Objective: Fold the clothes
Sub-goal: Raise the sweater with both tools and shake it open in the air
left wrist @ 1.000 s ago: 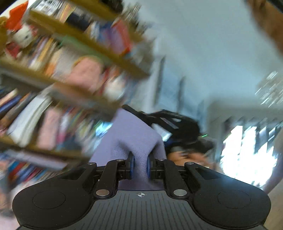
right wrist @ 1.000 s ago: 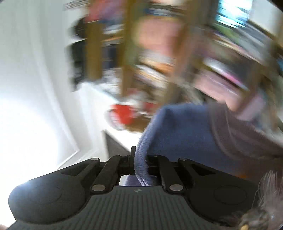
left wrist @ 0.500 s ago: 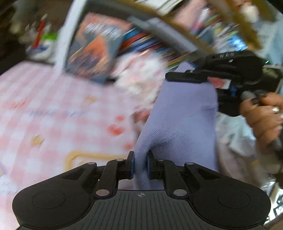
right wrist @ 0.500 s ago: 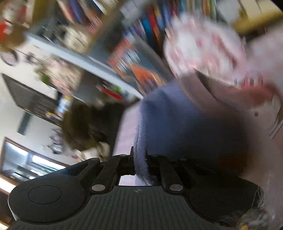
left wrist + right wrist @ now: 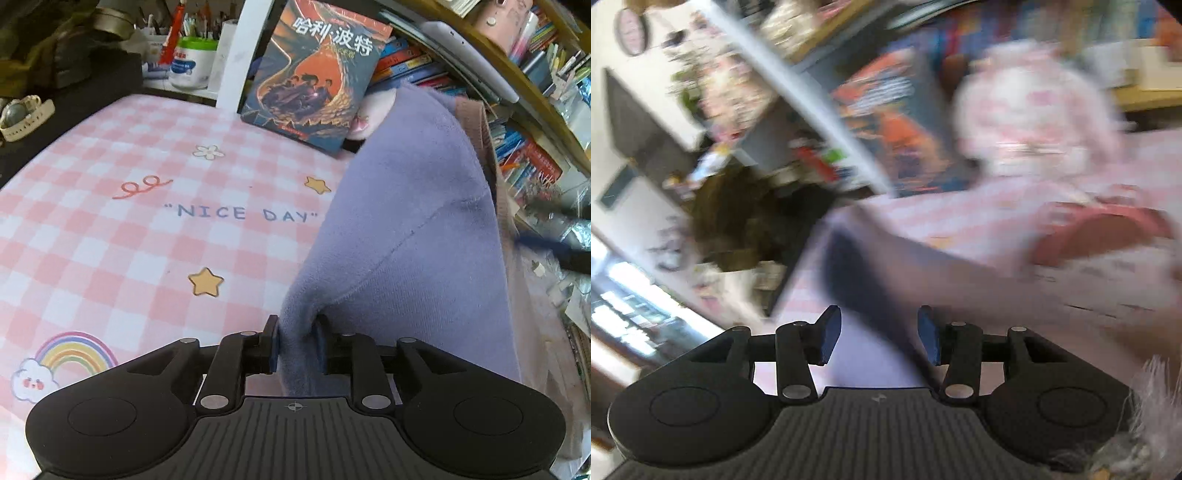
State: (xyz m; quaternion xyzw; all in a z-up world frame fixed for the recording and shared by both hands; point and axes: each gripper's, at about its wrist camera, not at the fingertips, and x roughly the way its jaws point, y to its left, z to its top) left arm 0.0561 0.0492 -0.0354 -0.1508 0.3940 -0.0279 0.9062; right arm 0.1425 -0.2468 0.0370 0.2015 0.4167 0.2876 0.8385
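Draping up and away toward one o'clock in the left wrist view, one lavender fleece garment (image 5: 413, 236) has a bunched edge pinched tight between the two blue-padded fingers of the left gripper (image 5: 295, 347), which are drawn together on the cloth. A single stitched seam runs diagonally across the fleece, and a strip of dusty pink fabric (image 5: 480, 136) shows along its far edge at about one o'clock. Beneath and to the nine o'clock side of the garment lies one pink-and-white checked mat (image 5: 110, 229) printed with the words "NICE DAY", three stars, one flower, one squiggle and one rainbow with a cloud. At twelve o'clock one book (image 5: 314, 74) with a dark illustrated cover stands leaning against a white post (image 5: 240, 48); crowded bookshelves (image 5: 524, 85) fill the two o'clock side. One white tub with a green lid (image 5: 192, 62) sits at eleven o'clock, and one pale wristwatch (image 5: 22, 118) lies at ten o'clock on a dark surface. In the right wrist view, heavily blurred, the right gripper (image 5: 881, 334) has its two blue pads spread apart, and a dark fold of the garment (image 5: 871, 291) passes between them; whether either pad touches it cannot be told.
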